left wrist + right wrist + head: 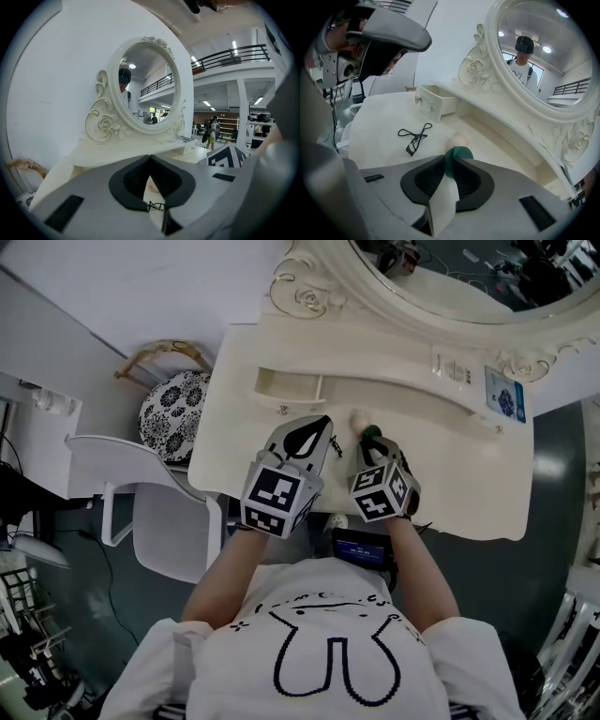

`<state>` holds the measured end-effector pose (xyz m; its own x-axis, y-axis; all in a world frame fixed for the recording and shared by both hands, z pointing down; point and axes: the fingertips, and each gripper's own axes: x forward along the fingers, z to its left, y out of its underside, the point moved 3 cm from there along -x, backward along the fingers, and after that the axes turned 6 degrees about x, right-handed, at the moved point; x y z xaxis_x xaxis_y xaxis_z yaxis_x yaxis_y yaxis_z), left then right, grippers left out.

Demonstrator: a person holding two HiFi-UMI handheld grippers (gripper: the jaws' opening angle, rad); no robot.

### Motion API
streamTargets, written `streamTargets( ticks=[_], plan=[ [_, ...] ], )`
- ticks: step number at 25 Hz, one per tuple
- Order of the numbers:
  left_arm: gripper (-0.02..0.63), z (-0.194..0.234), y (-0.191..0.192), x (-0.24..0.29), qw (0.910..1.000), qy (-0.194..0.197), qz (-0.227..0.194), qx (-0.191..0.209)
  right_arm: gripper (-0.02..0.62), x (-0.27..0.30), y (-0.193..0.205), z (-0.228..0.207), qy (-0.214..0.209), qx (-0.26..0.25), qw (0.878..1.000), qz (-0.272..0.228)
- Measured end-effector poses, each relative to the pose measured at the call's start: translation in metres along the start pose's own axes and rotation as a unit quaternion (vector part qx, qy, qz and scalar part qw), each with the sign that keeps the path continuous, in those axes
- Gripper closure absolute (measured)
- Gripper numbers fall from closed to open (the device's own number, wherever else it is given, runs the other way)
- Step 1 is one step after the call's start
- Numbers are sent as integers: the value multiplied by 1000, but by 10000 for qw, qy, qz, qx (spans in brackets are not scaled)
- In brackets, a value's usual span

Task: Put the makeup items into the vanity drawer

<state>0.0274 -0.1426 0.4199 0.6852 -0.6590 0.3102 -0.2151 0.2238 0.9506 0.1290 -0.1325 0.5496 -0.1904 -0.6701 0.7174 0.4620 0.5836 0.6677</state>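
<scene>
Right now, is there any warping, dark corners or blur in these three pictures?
Head view: evenly lit, though the pale vanity top looks washed out. Left gripper view: fisheye with black corners, bowing the mirror frame; the near jaws look soft. Right gripper view: same black corners; the eyelash curler is crisp, the white item between the jaws blurred.

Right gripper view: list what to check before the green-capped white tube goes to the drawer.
1. Grip: right gripper shut on the green-capped white tube: ok.
2. Small cream vanity drawer stands open: ok.
3. Low path: black wire eyelash curler and beige egg-shaped sponge lie on the cream tabletop toward the drawer: not ok, lift over them.
4. Left gripper, shut and empty, hangs above the tabletop near the drawer; clearance: cannot tell.
</scene>
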Motion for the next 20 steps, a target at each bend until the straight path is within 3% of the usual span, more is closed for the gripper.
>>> streamTargets(
  ticks=[9,20],
  plan=[
    [595,2,-11,1,9999,73,-97,-4,557,-30,-26,-16,-246,302,9990,-235],
    [595,26,-19,-18,9996,-210,-185,-79,557,-60,-93,-18,-759,297,9929,-861]
  ],
)
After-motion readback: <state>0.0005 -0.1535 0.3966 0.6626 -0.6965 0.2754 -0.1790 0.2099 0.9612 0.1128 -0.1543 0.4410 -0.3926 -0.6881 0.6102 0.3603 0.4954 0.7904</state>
